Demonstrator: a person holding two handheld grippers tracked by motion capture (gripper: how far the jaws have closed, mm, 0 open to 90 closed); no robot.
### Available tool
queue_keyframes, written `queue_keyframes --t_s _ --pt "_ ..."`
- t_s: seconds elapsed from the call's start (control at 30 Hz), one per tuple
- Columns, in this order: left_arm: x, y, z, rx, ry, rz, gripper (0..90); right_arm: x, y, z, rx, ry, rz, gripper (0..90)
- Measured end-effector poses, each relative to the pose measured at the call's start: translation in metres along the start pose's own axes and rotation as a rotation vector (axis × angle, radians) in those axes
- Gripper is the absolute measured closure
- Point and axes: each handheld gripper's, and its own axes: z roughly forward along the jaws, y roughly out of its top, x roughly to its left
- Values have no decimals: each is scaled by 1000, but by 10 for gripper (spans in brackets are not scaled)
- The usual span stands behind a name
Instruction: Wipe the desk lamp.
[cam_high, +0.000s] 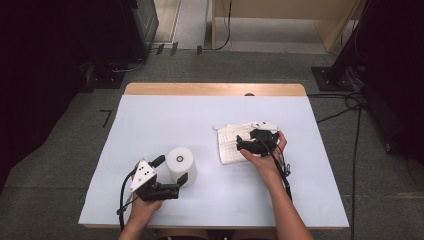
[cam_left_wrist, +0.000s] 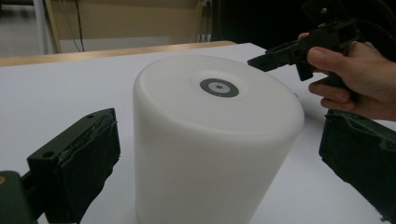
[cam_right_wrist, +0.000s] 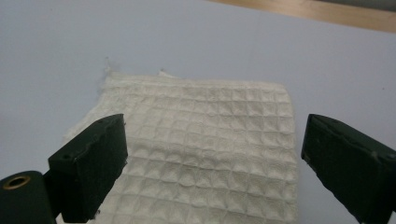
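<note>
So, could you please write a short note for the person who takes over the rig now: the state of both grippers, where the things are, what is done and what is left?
Left gripper: open, jaws on either side of the white cylinder, pads not pressing it.
Right gripper: open, over the folded white waffle cloth, nothing between its jaws.
Things: the cylinder stands upright at the front left of the white table cover; the cloth lies flat to its right, apart from it.
Done: both grippers are at their things.
Left: neither thing is gripped yet. Probably close on the cylinder to steady it, then pick up the cloth.
</note>
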Motion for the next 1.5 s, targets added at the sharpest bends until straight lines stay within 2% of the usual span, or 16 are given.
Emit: queue_keyframes --t_s 0.2,0.23,0.27,0.3,0.37,0.5,0.7,0.8,0.9,0.97,1.03,1.13,1.23,1.37,1.43,1.5 --pt "2 0 0 -6 4 -9 0 -4 -3 11 27 -8 39 67" --pt "4 0 -1 -10 -2 -25 0 -4 -4 14 34 -27 22 67" --pt "4 0 -1 -9 0 -18 0 -4 -6 17 60 -97 -8 72" --pt "4 0 -1 -6 2 -17 0 -5 -7 18 67 -101 -7 71" --pt "4 0 -1 -5 -3 -26 0 -8 -9 21 96 -95 -5 60" --pt "0 0 -1 -19 -24 0 0 -14 -17 34 205 -46 34 2" --pt "2 0 -1 -12 -16 -3 0 -18 -17 33 217 -22 35 13" --pt "3 0 -2 -15 -13 -9 0 -17 -20 28 176 -18 29 173" --pt "4 0 -1 -11 -8 -18 0 -15 -21 25 139 30 4 366" --pt "3 0 -1 -10 -13 -13 0 -16 -22 22 126 46 2 594" --pt "1 0 -1 -8 -13 0 0 -20 -24 20 109 83 50 782" --pt "1 0 -1 -11 -18 -15 0 -21 -22 15 94 110 42 821" --pt "0 0 -1 -14 -16 9 0 -19 -15 -6 -8 119 45 823" --pt "2 1 -1 -13 -15 -9 0 -15 0 -52 -176 2 -13 820" --pt "3 1 -1 -11 -3 -9 0 -8 5 -72 -210 -84 -66 818" --pt "3 1 -1 -15 -6 -20 0 0 6 -84 -214 -111 -143 814"
